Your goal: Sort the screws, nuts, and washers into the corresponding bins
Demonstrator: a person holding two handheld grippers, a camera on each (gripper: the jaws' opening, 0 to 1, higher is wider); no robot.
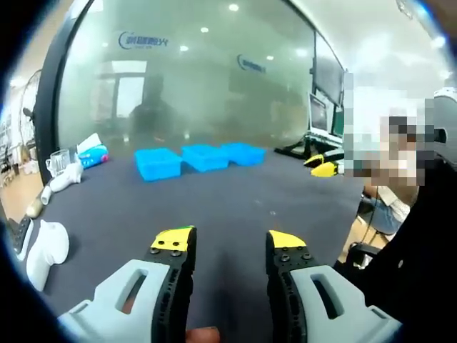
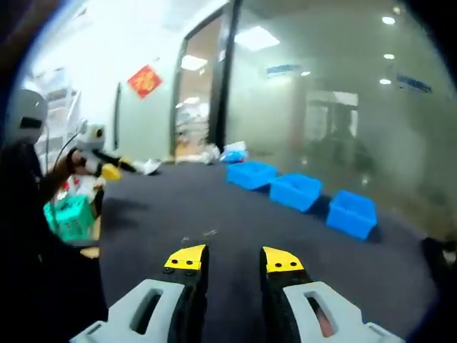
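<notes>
I held both tongs above the dark tabletop (image 1: 235,207), each pair spread with a clear gap between the yellow tips and nothing pinched. My left tongs (image 1: 230,241) rose from the bottom of the left gripper view, and my right tongs (image 2: 234,259) from the bottom of the right gripper view.

The three blue bins (image 1: 203,158) sat in a row across the middle of the left gripper view, just beside one another, in front of the frosted glass wall (image 1: 193,86). In the right gripper view the same bins (image 2: 296,191) ran from the centre toward the right edge.

The hardware was hard to make out. A few small pale bits (image 2: 198,236) lay on the tabletop just above my right tongs' left tip; I took them for screws, nuts or washers, but they were too small and blurred to tell which.

I judged the sorting hardly begun, the step in hand being the first pick. To do it well I would bring the right tongs down over one piece, keep the tips spread until they stood either side of it, and close slowly so it would not skid on the tabletop. I would look closely at its kind before choosing a bin, since I could not see what each bin held.

White items (image 1: 43,246) lay at the lower left of the left gripper view, well apart from the bins.
</notes>
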